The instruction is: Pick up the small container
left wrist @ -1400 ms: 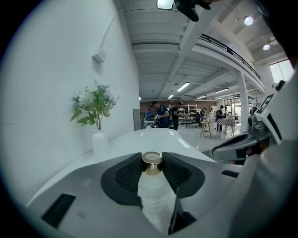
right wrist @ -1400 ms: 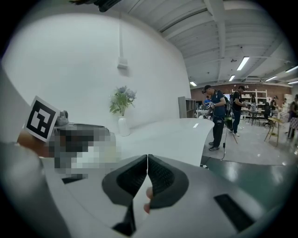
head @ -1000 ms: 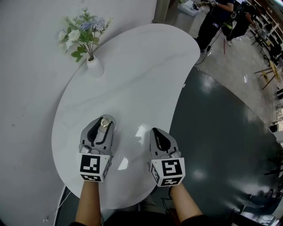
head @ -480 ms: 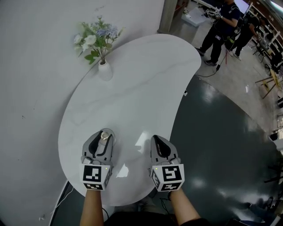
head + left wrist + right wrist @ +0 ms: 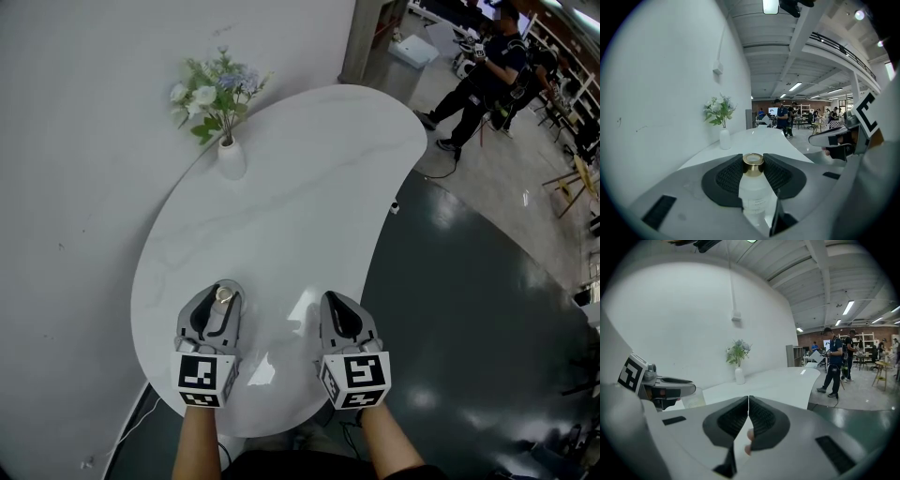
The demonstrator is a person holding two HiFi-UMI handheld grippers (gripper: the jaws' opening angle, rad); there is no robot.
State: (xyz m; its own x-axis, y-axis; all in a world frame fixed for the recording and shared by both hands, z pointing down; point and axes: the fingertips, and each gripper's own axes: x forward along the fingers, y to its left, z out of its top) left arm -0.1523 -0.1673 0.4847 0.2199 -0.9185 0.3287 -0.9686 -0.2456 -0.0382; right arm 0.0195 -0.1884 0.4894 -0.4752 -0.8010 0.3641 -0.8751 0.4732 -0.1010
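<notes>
White, curved table (image 5: 281, 206) stands against a white wall (image 5: 75, 141), with dark glossy floor (image 5: 469, 309) along its right side. At the far end, by the wall, a white vase (image 5: 231, 159) holds flowers (image 5: 217, 86). 2 people (image 5: 483, 66) stand beyond the table, well apart from it.

Over the near left part of the table hangs the left gripper (image 5: 223, 292), pointing away from the person and slightly down. Its 2 jaws pinch the container (image 5: 753, 190), a small translucent bottle with a gold cap (image 5: 753, 164). The ribbed pads (image 5: 727, 177) press against the cap and upper body from both sides, and the container stands upright between them. Whether its base touches the table cannot be told.

Beside it, over the near right part of the table and close to the edge, hangs the right gripper (image 5: 334, 302) at much the same tilt. Its jaws are pressed together with nothing between them.
</notes>
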